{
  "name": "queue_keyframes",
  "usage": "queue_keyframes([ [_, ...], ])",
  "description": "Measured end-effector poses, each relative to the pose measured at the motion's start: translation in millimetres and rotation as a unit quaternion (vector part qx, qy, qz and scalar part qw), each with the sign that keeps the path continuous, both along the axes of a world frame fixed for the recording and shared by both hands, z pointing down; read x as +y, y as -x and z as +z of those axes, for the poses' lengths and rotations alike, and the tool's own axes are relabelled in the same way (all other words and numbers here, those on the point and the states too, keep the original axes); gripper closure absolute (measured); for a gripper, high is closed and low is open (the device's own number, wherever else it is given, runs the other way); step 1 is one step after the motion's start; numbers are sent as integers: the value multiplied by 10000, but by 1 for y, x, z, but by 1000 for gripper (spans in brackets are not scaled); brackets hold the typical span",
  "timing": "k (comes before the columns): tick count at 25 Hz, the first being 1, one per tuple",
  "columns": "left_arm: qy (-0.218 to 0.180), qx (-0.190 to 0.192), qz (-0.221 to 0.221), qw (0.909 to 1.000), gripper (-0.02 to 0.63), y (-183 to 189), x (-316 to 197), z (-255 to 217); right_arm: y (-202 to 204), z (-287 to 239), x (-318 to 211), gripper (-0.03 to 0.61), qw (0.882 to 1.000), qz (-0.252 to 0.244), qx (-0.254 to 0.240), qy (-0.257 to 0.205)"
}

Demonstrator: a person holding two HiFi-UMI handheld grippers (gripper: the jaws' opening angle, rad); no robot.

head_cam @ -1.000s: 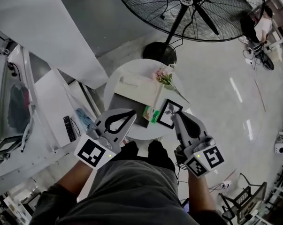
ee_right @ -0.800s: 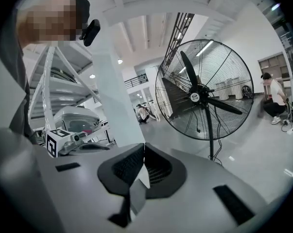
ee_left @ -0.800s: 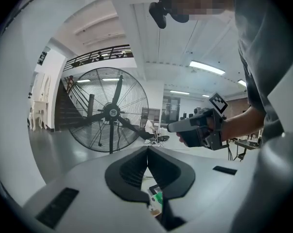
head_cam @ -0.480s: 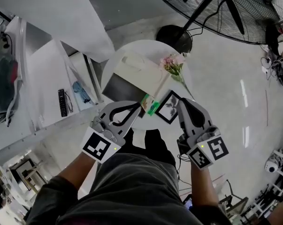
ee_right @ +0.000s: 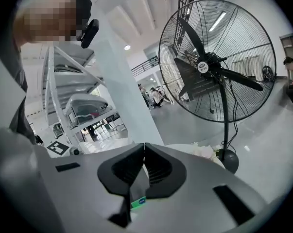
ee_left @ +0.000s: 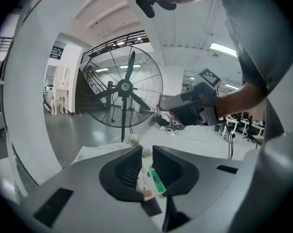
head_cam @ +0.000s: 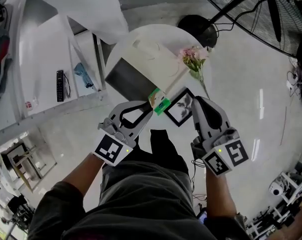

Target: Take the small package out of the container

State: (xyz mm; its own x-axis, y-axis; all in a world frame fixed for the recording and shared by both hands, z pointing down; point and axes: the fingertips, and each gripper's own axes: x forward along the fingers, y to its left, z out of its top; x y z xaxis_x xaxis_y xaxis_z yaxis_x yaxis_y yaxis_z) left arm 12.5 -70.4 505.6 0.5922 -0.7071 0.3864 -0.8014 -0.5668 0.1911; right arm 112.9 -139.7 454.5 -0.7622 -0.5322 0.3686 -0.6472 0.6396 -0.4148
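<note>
One small package (head_cam: 160, 103), one container (head_cam: 128, 79), one picture frame (head_cam: 181, 107), one spray of pink flowers (head_cam: 193, 60).

The left gripper's (head_cam: 147, 107) fingers have just been opening. They now stand partly apart and press on nothing, with the package just ahead of their gap. The right gripper's (head_cam: 197, 102) fingers meet, empty.

The package lies outside the container at the round white surface's (head_cam: 140, 39) near edge, beside the frame. One large fan (head_cam: 271, 9) stands on the glossy floor.
</note>
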Motion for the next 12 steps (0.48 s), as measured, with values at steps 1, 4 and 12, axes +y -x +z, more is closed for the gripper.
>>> queue_keyframes([
  [1, -61, -68, 58, 9999, 527, -3, 2, 6, 1, 4, 0, 557, 10000, -37, -9, 38],
  [4, -137, -353, 380, 9986, 503, -10, 9, 30, 2, 20, -2, 557, 9999, -76, -7, 128],
  [12, 189, -853, 745, 9934, 452, -19, 30, 87, -1, 47, 1, 557, 9991, -138, 42, 389],
])
